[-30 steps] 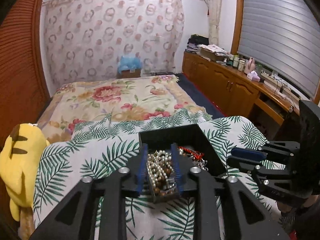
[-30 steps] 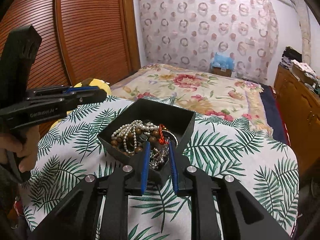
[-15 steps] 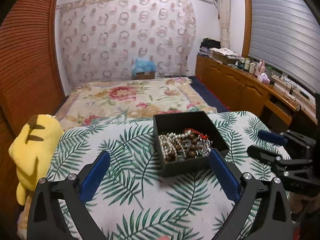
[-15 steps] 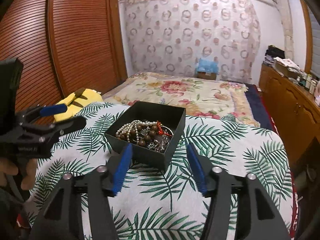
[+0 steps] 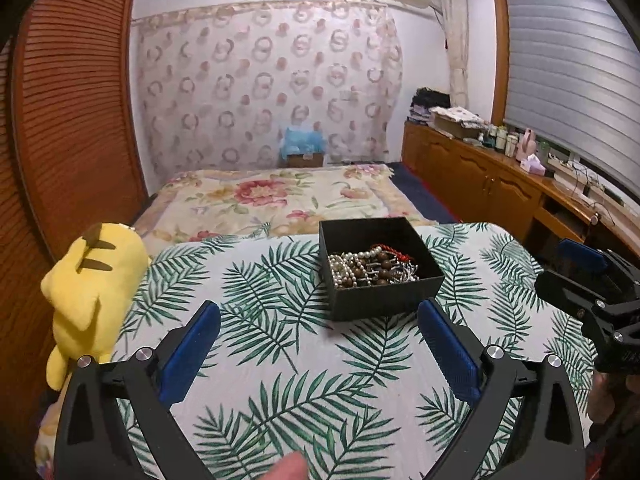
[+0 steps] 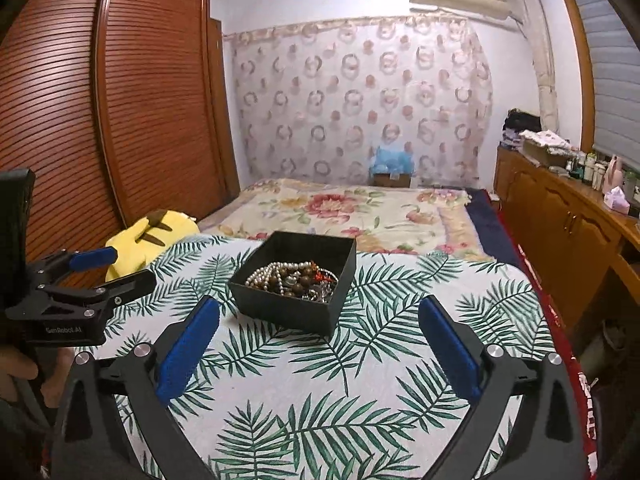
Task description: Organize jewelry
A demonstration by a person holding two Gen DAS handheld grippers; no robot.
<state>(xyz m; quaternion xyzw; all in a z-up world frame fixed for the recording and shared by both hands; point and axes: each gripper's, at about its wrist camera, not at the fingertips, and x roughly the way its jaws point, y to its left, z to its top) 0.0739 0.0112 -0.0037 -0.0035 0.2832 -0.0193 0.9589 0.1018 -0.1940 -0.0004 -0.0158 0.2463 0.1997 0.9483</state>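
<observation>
Both my grippers point forward and a bit down at the leaf-print cover [image 5: 280, 360] on the near end of the bed.

Left gripper [image 5: 320, 316]: fingers [image 5: 188, 356] spread wide, nothing between them but cover. Black box [image 5: 380, 268] sits ahead, slightly right of my centre line, clear of both pads, no contact.

Right gripper [image 6: 318, 312]: jaws opening, already wide. Box [image 6: 296, 284] sits ahead, just left of centre, beyond the pads and not between them, not touched. In the left view my right gripper [image 5: 560, 268] comes in from the right edge, tips aimed left toward the box, near it but apart. In the right view my left gripper [image 6: 116, 268] mirrors that from the left edge, with a hand [image 6: 18, 368] under it on the grip.

Box: open top, roughly square, no clear long axis. It rests flat on the cover, near the edge toward the floral blanket [image 5: 276, 196]. From the left view one wall faces me nearly square-on; from the right view it's rotated, a corner toward me. Inside is a tangled heap: pearl strand [image 5: 344, 266], brown wooden beads [image 5: 382, 266], a red cord piece [image 5: 390, 250], some silver bits. The heap lies toward the near side of the box, and I can't separate individual pieces beyond that.

Yellow plush toy [image 5: 88, 292] lies off the cover's left edge, well apart from the box.
</observation>
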